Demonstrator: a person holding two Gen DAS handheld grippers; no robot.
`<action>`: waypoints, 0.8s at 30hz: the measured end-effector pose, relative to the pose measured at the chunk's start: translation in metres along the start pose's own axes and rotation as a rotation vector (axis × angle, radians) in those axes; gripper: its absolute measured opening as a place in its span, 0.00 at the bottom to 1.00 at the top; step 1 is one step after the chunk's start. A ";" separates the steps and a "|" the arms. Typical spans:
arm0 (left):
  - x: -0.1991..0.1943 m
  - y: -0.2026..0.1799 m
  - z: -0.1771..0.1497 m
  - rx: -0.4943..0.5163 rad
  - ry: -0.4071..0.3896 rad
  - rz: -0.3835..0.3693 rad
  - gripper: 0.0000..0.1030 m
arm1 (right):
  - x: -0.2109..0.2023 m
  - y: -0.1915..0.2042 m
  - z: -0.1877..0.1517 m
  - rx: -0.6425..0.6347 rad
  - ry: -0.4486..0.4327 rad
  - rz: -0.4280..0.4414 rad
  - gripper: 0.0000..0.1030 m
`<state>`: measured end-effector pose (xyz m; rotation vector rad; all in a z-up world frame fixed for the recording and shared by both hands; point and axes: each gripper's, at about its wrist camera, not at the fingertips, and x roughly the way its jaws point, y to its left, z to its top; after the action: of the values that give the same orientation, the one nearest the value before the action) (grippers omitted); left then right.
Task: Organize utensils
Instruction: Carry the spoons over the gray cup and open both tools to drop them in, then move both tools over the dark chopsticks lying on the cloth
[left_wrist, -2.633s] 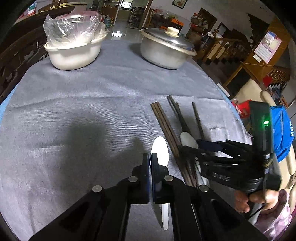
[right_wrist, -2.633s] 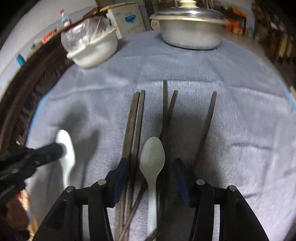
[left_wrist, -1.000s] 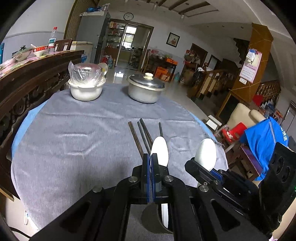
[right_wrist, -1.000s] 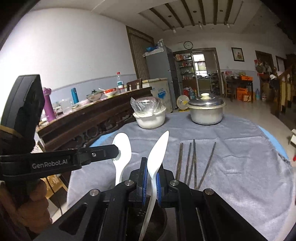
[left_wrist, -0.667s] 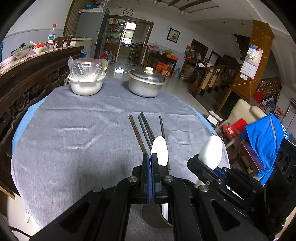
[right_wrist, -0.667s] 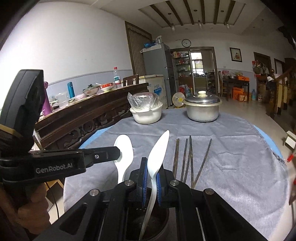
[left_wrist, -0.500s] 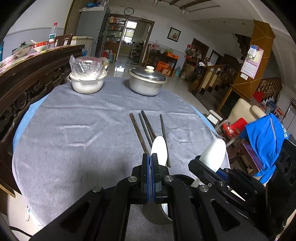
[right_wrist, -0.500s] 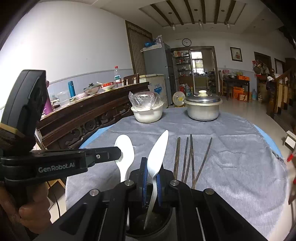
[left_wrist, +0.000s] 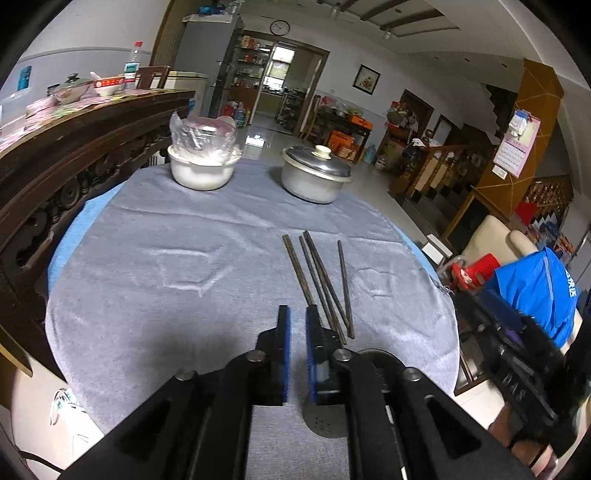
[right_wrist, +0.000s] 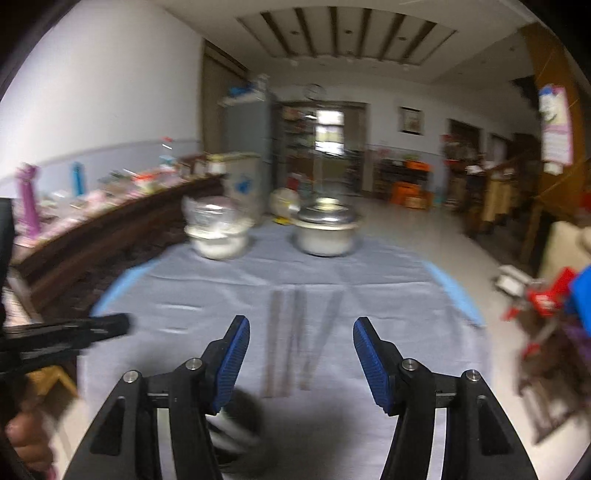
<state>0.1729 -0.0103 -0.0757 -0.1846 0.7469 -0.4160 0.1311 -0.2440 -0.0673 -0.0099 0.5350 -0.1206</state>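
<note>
Several dark wooden chopsticks (left_wrist: 320, 280) lie side by side on the grey cloth, right of centre; they show blurred in the right wrist view (right_wrist: 295, 339). A dark round utensil holder (left_wrist: 332, 417) stands at the near table edge, under my left gripper (left_wrist: 297, 332), whose jaws are slightly apart and empty. My right gripper (right_wrist: 301, 350) is wide open and empty above the near edge, with the holder (right_wrist: 236, 435) low between its arms, pale spoon shapes blurred inside. The right gripper also shows at the right of the left wrist view (left_wrist: 517, 354).
A white bowl covered in plastic (left_wrist: 202, 162) and a lidded metal pot (left_wrist: 314, 177) stand at the table's far side. A carved wooden sideboard (left_wrist: 55, 155) runs along the left. A chair with blue cloth (left_wrist: 535, 288) is at the right.
Both grippers have opened and let go of their white spoons, which are no longer between the jaws. The right gripper has swung, blurring its view.
</note>
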 end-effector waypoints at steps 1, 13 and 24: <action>-0.001 0.002 0.001 -0.004 -0.005 0.008 0.17 | 0.000 -0.004 0.003 0.008 0.003 -0.020 0.61; 0.024 0.003 0.014 0.018 0.030 0.070 0.20 | 0.029 -0.038 0.008 0.011 0.093 -0.148 0.62; 0.068 -0.002 0.038 0.064 0.073 0.108 0.20 | 0.080 -0.059 0.004 0.028 0.159 -0.158 0.62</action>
<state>0.2436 -0.0404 -0.0897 -0.0688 0.8105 -0.3454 0.1945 -0.3124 -0.1020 -0.0155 0.6914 -0.2850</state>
